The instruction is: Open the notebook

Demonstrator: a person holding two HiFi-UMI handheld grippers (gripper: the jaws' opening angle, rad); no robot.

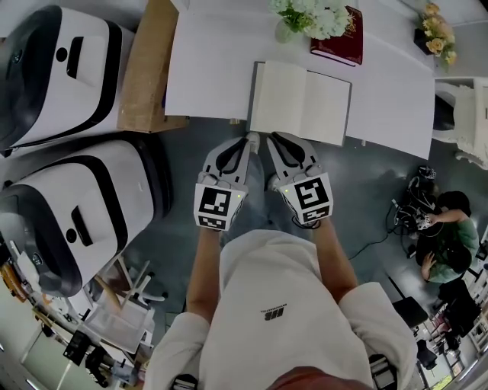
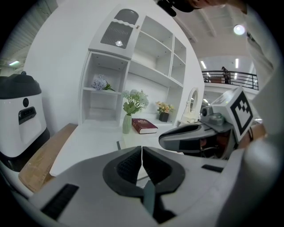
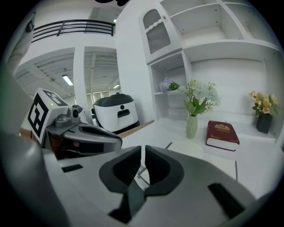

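We're looking down on a broad white tabletop [image 1: 221, 76] that fills the upper part of the head view. To its left stand two bulky white machines with black bands, one up top [image 1: 53, 68] and one lower down [image 1: 76, 221]. The gripper views add a tall white shelf unit [image 2: 133, 75] rising behind the table. A flat brown wooden board [image 1: 149, 68] lies along the table's left edge. Now the notebook with cream blank pages [image 1: 301, 103]: it's already open, spread flat at the table's near edge, both pages facing up. Just short of that edge, side by side over the grey floor, sit the two tools. The left gripper [image 1: 250, 140] has its jaws closed together with nothing between them, and the right gripper [image 1: 273, 140] is the same, pads meeting and empty. Neither touches the notebook. Beyond the notebook, near the table's far side, we've got a dark red hardback book [image 1: 337, 42] lying flat, with a pale vase of white and green flowers [image 1: 309, 19] just beside it on the left. Over at the far right sits a small dark pot of yellow flowers [image 1: 435, 34].
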